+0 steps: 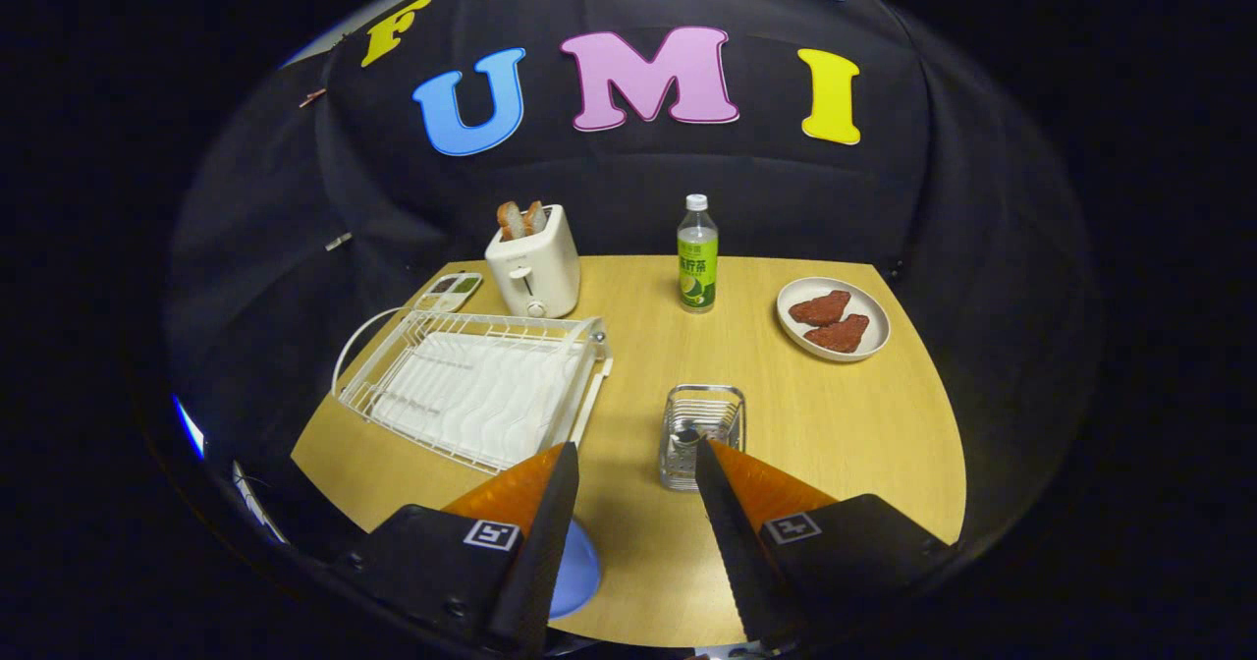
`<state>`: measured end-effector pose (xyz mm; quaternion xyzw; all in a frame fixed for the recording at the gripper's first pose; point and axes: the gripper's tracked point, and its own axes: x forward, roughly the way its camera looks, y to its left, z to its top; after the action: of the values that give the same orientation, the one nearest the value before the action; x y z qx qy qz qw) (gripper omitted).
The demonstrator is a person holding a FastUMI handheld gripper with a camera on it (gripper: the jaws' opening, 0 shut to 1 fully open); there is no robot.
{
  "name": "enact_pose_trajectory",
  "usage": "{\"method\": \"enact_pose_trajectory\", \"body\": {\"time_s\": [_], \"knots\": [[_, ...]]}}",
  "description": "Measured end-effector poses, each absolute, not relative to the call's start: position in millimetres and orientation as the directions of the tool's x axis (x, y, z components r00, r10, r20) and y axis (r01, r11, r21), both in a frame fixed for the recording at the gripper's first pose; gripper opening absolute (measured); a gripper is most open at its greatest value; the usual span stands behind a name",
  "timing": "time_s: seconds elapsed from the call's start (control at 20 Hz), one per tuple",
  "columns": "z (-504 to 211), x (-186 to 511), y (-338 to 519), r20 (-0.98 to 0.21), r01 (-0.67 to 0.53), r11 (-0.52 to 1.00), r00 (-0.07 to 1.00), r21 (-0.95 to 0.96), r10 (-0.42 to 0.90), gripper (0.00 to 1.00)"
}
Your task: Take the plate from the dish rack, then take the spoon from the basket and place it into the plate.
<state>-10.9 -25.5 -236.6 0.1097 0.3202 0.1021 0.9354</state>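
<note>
Wooden tabletop spreads out in front of you, pale and bare in the middle, with the booth's black cloth wall behind it. Your gripper hangs above the near edge with its two fingers spread apart and nothing between them.

Under your left finger you can see a slice of a blue plate lying flat on the table; most of it is hidden by the finger. Just ahead of your right fingertip stands a small wire basket, and a spoon sits inside it with its bowl end up near the rim.

Ahead of your left finger, to the left of the basket, is the white wire dish rack on its ribbed drain tray, its slots holding nothing.

Beyond the rack stands a white toaster with two slices of toast poking out of the top, and a small white device lies just left of it. Right of the toaster stands an upright green-labelled drink bottle with a white cap. Farther right, well apart from the basket, a pale plate carries two reddish-brown pieces of food.
</note>
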Motion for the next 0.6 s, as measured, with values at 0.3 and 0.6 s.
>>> {"method": "enact_pose_trajectory", "body": {"time_s": [0.3, 0.6], "knots": [[-296, 9, -64, -0.674, -0.091, 0.98, 0.714, 0.174, 0.186, 0.7], [-332, 8, -68, -0.734, -0.08, 0.981, 0.652, 0.18, 0.187, 0.35]]}}
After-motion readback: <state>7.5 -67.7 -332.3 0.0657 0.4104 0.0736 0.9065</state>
